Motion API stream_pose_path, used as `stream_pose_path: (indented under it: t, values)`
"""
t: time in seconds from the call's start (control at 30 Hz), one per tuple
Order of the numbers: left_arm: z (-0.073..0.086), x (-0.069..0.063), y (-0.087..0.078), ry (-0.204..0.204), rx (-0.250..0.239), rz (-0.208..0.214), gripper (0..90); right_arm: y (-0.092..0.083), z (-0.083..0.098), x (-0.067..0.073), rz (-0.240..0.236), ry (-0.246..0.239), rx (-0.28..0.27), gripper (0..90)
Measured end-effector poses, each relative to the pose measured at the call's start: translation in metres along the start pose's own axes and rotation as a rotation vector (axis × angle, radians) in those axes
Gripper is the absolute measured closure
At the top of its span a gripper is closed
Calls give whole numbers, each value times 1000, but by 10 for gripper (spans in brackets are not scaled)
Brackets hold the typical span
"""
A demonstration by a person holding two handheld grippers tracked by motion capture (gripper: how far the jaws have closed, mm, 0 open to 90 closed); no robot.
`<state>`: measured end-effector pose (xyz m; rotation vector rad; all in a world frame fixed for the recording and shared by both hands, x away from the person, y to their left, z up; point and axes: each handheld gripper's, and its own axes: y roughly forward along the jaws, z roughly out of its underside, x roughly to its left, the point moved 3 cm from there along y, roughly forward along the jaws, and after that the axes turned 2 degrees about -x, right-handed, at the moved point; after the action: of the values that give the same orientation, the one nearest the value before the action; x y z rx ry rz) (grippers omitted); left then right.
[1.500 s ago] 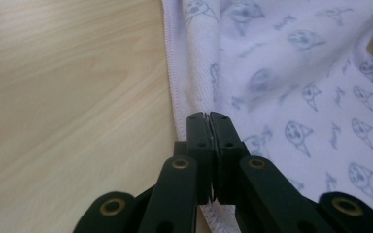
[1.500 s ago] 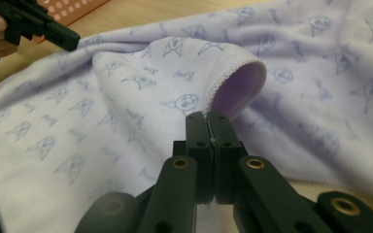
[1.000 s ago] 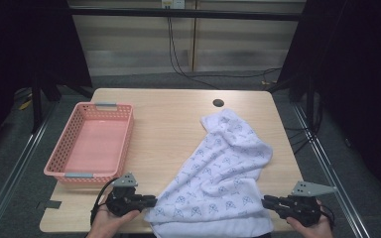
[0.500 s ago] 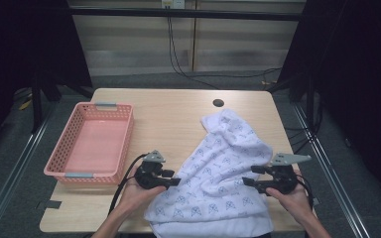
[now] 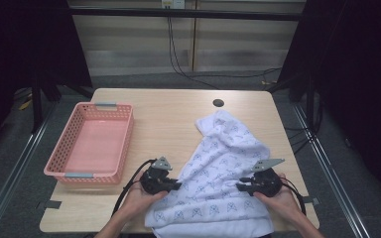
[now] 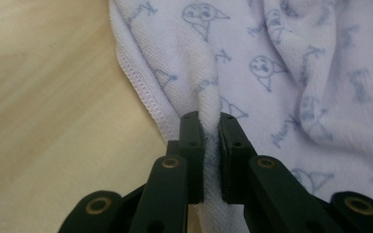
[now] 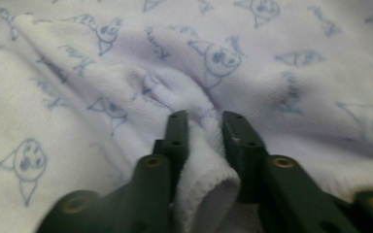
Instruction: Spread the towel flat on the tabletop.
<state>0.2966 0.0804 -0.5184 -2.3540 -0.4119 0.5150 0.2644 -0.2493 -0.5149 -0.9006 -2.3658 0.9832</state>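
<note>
Left gripper (image 6: 211, 121) is clamped on a pinched ridge just inside the stitched left hem of the white terry towel with blue cartoon print (image 5: 223, 178); right gripper (image 7: 205, 119) has just been closing and now nips a rolled fold near the right edge. Between the two tongs the cloth lies slack on the light wooden table (image 5: 173, 109), its long axis running away from them toward the far right corner. The pink perforated plastic basket (image 5: 92, 144) sits beyond the left tongs, nearer that hand.
</note>
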Motion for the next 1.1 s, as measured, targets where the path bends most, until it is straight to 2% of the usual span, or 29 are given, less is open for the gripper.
stream_pose_path:
  t: [0.1,0.17,0.23,0.3,0.33,0.37,0.43,0.57,0.6,0.63,0.7,0.73,0.77,0.83,0.93,1.0,1.03,1.07,1.1]
  values:
    - [11,-11,-8,-6,9,22,828,-9,10,5,-34,2,7,804]
    - [18,-20,-14,8,27,27,828,-14,17,10,-41,-1,14,810]
    - [25,-30,-20,-7,48,42,827,-18,22,16,-67,-4,21,809]
    - [33,-42,-26,-1,68,34,825,-22,26,24,-91,-15,33,810]
    - [36,-44,-27,1,66,56,826,-23,29,30,-105,-32,34,810]
    - [39,-48,-29,0,58,63,825,-25,30,33,-121,-25,44,810]
    - [44,-54,-33,2,79,88,824,-28,34,42,-143,-36,58,811]
    - [50,-58,-41,-19,62,134,803,-33,40,60,-192,-95,88,801]
    - [49,-59,-43,-40,35,176,777,-33,40,62,-199,-93,85,774]
    - [46,-59,-45,-51,15,192,740,-34,38,63,-196,-87,83,732]
    - [36,-56,-45,-33,-24,147,665,-36,33,58,-197,-68,28,627]
    - [30,-51,-43,-39,-51,142,643,-37,30,53,-189,-50,1,628]
    - [24,-47,-42,-46,-69,131,629,-39,27,47,-173,-46,-18,612]
    - [11,-38,-34,-21,-87,88,610,-41,21,33,-116,-13,-65,586]
    - [-7,-22,-13,-29,-83,46,593,-46,12,14,-40,29,-126,535]
    - [-17,-14,2,-37,-81,39,584,-47,6,0,15,60,-152,514]
    - [-21,-11,9,-24,-68,28,584,-47,4,-5,26,69,-153,511]
    - [-25,-9,15,-21,-69,-6,587,-45,2,-11,37,75,-151,501]
    - [-26,-7,20,-25,-62,-5,612,-43,0,-18,60,82,-150,488]
